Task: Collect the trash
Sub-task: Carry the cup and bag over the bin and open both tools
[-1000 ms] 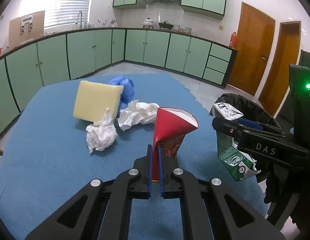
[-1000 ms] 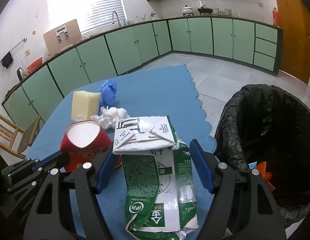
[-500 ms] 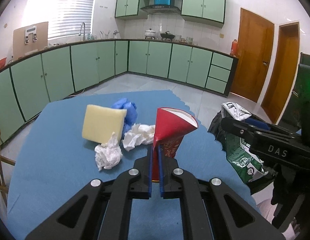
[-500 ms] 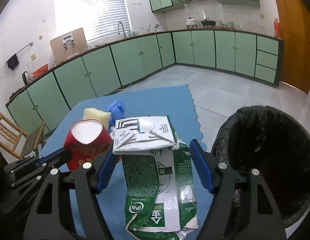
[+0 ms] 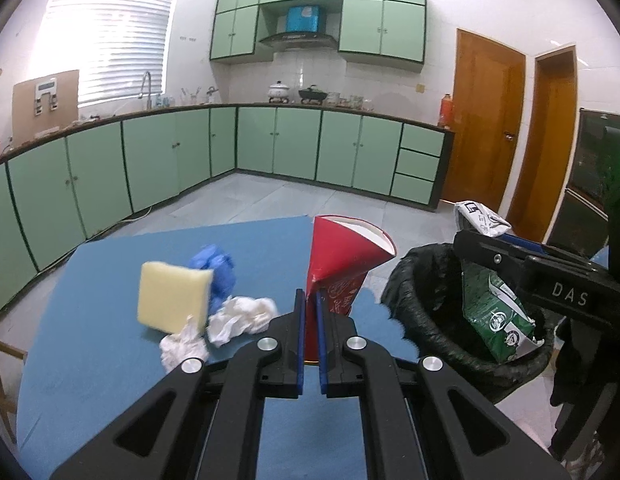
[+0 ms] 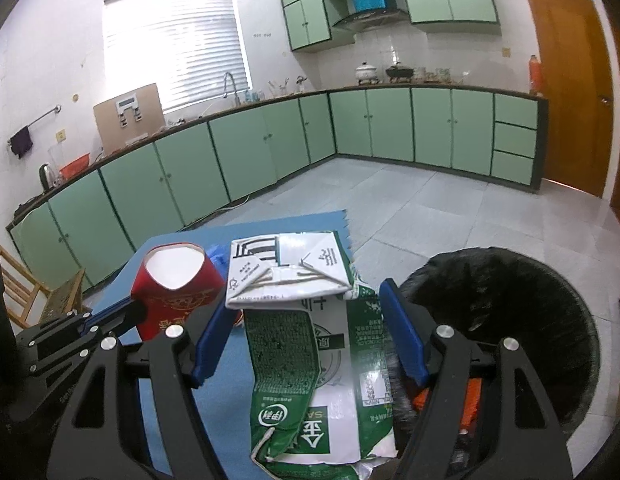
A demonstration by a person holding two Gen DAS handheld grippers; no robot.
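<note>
My left gripper [image 5: 310, 312] is shut on the flattened wall of a red paper cup [image 5: 342, 260], held up above the blue table [image 5: 90, 380]. In the right wrist view that red paper cup [image 6: 176, 284] shows its white inside. My right gripper [image 6: 306, 320] is shut on a crushed green and white milk carton [image 6: 306, 344]; in the left wrist view the milk carton [image 5: 494, 316] hangs over the black-lined trash bin [image 5: 422, 308]. A yellow sponge [image 5: 172, 300], a blue glove [image 5: 216, 272] and two crumpled white tissues [image 5: 242, 316] lie on the table.
The trash bin [image 6: 506, 320] stands on the floor off the table's right edge, with orange scraps inside. Green kitchen cabinets [image 5: 270, 148] line the far walls. A wooden chair [image 6: 26, 292] stands to the table's left.
Both grippers have risen with their loads; the table and the trash on it sit lower in view. The carton has moved over the bin.
</note>
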